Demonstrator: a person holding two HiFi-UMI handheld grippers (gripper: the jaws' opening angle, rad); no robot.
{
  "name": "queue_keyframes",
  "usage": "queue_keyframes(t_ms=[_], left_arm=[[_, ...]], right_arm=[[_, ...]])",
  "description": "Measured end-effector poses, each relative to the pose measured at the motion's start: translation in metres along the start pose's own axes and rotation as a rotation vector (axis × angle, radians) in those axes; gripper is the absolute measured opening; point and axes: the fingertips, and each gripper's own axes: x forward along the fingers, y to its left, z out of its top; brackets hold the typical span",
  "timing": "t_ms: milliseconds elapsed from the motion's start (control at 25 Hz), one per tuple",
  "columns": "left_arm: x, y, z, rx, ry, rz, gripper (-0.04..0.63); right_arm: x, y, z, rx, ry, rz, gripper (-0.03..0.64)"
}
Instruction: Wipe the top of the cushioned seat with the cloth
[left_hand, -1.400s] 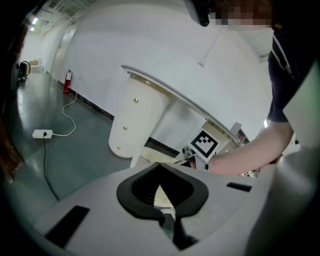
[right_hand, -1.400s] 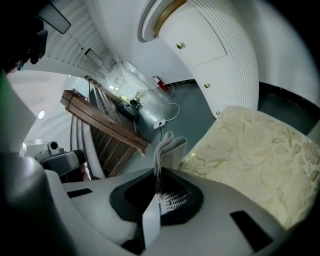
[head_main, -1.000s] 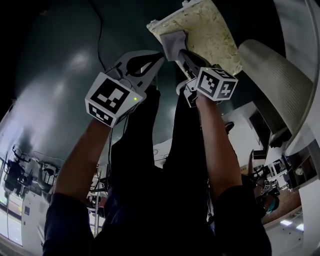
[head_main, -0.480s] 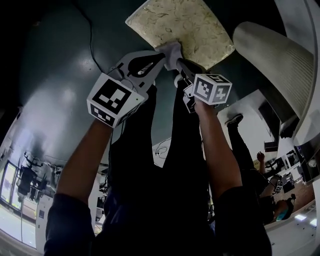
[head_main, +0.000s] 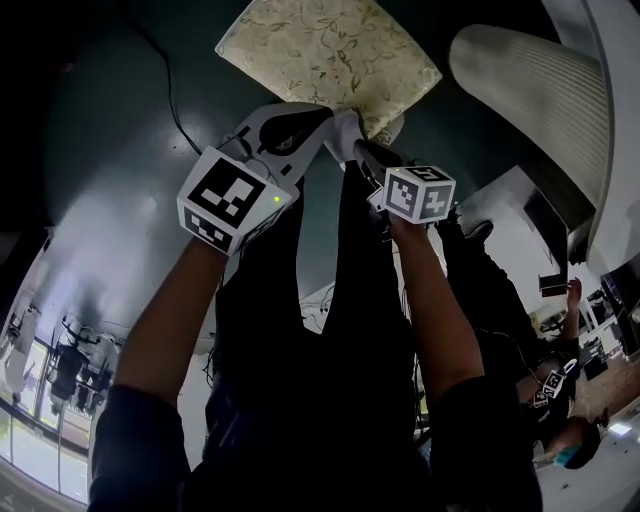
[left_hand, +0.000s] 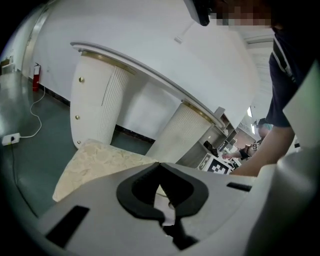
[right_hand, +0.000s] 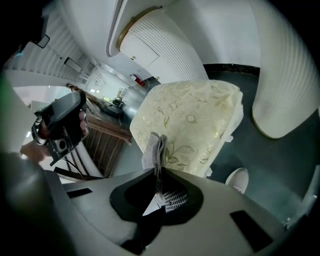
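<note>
The cushioned seat (head_main: 330, 55) is cream with a leaf pattern and stands on the dark floor at the top of the head view. My right gripper (head_main: 357, 143) is shut on a grey cloth (head_main: 345, 128), which hangs at the seat's near edge. In the right gripper view the folded cloth (right_hand: 154, 149) sticks up between the jaws in front of the seat (right_hand: 192, 117). My left gripper (head_main: 320, 115) is just left of the cloth, with its jaws closed and nothing in them. The seat's corner (left_hand: 100, 160) shows beyond the left gripper (left_hand: 159, 165).
A white ribbed curved counter (head_main: 540, 110) stands right of the seat. A cable (head_main: 170, 90) runs over the floor at the left. A white shoe (right_hand: 237, 177) lies beside the seat. A person's hand holding a device (right_hand: 60, 125) is at the left.
The right gripper has drawn the cloth back from the seat's top to its near edge. The left gripper has stayed close beside it. More of the seat shows now.
</note>
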Motion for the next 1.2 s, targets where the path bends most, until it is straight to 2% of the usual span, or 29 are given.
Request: queue_keyframes(t_ms=[320, 680, 920, 1200], left_arm=[[0.016, -0.021, 0.007, 0.024, -0.004, -0.012, 0.008], [0.019, -0.034, 0.024, 0.03, -0.021, -0.013, 0.008], [0.016, -0.042, 0.041, 0.044, -0.038, -0.009, 0.008], [-0.014, -0.059, 0.082, 0.061, -0.079, 0.003, 0.008]], right_arm=[[-0.025, -0.018, -0.022, 0.035, -0.002, -0.014, 0.034], [-0.054, -0.023, -0.028, 0.057, -0.011, -0.029, 0.034], [-0.075, -0.016, -0.004, 0.038, -0.049, -0.023, 0.034], [-0.108, 0.036, 0.045, -0.017, -0.116, 0.02, 0.034]])
